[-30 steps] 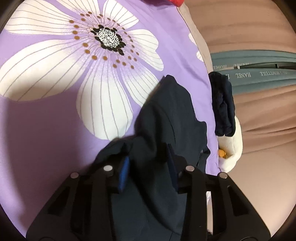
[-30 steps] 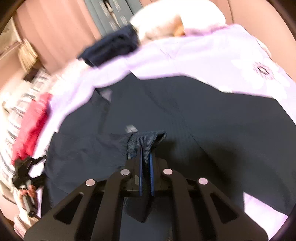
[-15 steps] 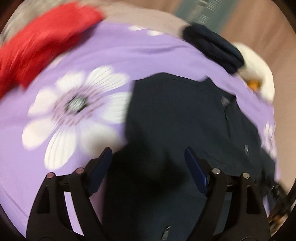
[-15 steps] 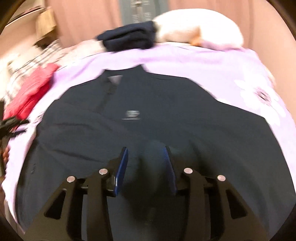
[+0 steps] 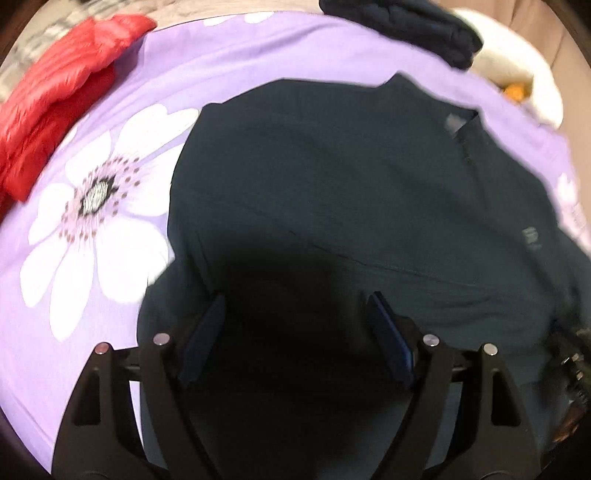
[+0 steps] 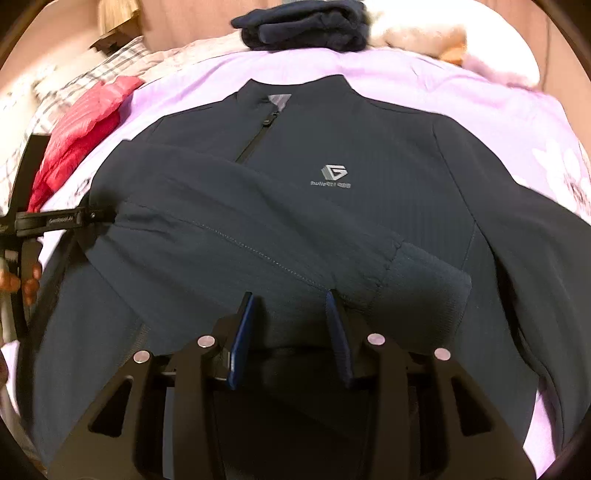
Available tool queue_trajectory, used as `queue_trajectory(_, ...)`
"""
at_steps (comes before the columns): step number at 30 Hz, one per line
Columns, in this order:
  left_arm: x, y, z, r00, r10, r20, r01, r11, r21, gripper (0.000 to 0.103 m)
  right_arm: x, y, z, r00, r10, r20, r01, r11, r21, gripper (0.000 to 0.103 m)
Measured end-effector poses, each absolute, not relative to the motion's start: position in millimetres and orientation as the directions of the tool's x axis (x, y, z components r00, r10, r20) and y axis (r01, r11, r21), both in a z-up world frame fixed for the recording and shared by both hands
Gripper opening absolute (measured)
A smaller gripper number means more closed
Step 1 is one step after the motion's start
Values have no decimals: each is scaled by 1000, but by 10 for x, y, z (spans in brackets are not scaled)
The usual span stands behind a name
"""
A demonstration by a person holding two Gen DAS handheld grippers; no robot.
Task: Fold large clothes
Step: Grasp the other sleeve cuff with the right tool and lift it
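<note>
A dark navy zip jacket (image 6: pixel 369 221) lies front up on the purple flowered bedspread (image 5: pixel 92 221). One sleeve (image 6: pixel 221 221) is folded across its chest, and that sleeve's ribbed cuff (image 6: pixel 428 277) rests just right of my right gripper (image 6: pixel 289 295). The right jaws are opening, with only flat jacket cloth below them and nothing pinched. My left gripper (image 5: pixel 297 299) hovers over the jacket (image 5: pixel 332 184) near its left side; its jaws are spreading wide and grip nothing. It also shows at the left edge of the right wrist view as the left gripper (image 6: pixel 48 221), held by a hand (image 6: pixel 29 280).
A red puffy jacket (image 5: pixel 55 92) lies at the bedspread's left edge. A folded dark garment (image 6: pixel 303 26) and a white plush toy (image 6: pixel 443 37) sit at the far end of the bed. Checked cloth (image 6: pixel 92 74) lies beyond the red jacket.
The right gripper, shut on the cuff a second ago, has let it go and opened; the sleeve now lies across the chest. The left gripper has opened wide, rolled and drawn back over the jacket.
</note>
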State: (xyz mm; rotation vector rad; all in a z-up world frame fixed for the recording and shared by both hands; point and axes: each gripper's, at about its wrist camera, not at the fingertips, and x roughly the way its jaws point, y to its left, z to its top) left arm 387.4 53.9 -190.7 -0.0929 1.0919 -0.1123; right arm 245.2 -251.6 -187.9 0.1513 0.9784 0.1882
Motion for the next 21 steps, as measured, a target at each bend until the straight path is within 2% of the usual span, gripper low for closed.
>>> queue_trajectory(1, 3755, 546, -1824, 467, -168, -868, 52, 985, -162, 90, 2374, -2543, -1810, 553, 248, -795, -88, 967, 241, 58)
queue_trajectory(2, 3628, 567, -1750, 479, -195, -856, 64, 980, -188, 96, 2246, -2580, -1711, 575, 276, -770, -93, 957, 274, 62)
queue_trajectory(4, 3278, 610, -1617, 495, -268, -827, 102, 963, -251, 97, 1921, -2692, -1572, 607, 298, -736, -82, 945, 316, 69)
queue_trajectory(8, 2609, 699, -1519, 483, -378, -790, 136, 923, -359, 100, 1217, -3092, -1493, 639, 323, -698, -11, 911, 412, 69)
queue_trajectory(11, 2126, 796, -1488, 472, -424, -773, 125, 900, -417, 101, 664, -3516, -1501, 666, 283, -690, 106, 880, 464, 69)
queue_trajectory(17, 1492, 816, -1423, 459, -415, -785, 113, 904, -412, 101, -379, -4550, -1548, 731, 93, -676, 419, 721, 552, 69)
queue_trajectory(21, 1284, 752, -1297, 465, -430, -774, 130, 898, -421, 101, -978, -5048, -1671, 783, 25, -622, 515, 535, 670, 69)
